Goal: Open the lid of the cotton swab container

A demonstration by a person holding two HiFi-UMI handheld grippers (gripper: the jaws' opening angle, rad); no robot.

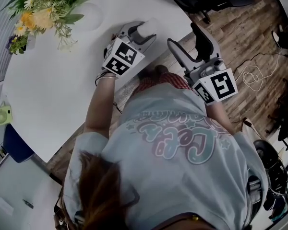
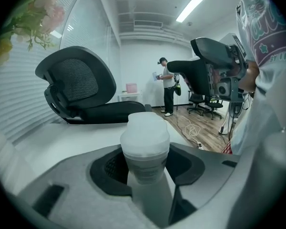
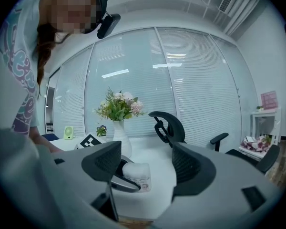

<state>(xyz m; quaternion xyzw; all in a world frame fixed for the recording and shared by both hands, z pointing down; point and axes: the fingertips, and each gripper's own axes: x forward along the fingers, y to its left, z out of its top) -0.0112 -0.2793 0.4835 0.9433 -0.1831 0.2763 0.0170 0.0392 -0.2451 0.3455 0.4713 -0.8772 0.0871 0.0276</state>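
**Holdings on the white counter: one container, two grippers**

Item 1. Cotton swab container [image 2: 145, 151]: pale and translucent, upright near the rounded edge of the counter [image 1: 62, 80]. Its domed lid [image 2: 145, 130] is on. There is a printed label on the body, too small for me to read.

Item 2. My left gripper [image 1: 143, 30]: reaches over the counter's edge and angles down at the container. The container stands between the fingers [image 2: 107, 168]. The dark pads sit at either side of its body below the lid and, as far as the wide-angle view lets me judge, press on it. I enter this as a grip on the container.

Item 3. My right gripper [image 3: 148, 163]: held off the counter's edge over the wood floor, roughly level, aimed at the container from the side. Its fingers stand apart with nothing between them. The container and the left fingers around it show in the gap, well beyond.

Item 4. Vase of flowers [image 3: 118, 137]: white vase with pink, yellow and green blooms, on the far side of the counter, apart from the container.

Item 5. Office chair [image 2: 78, 92]: black with a mesh back, beyond the counter by the blinds.
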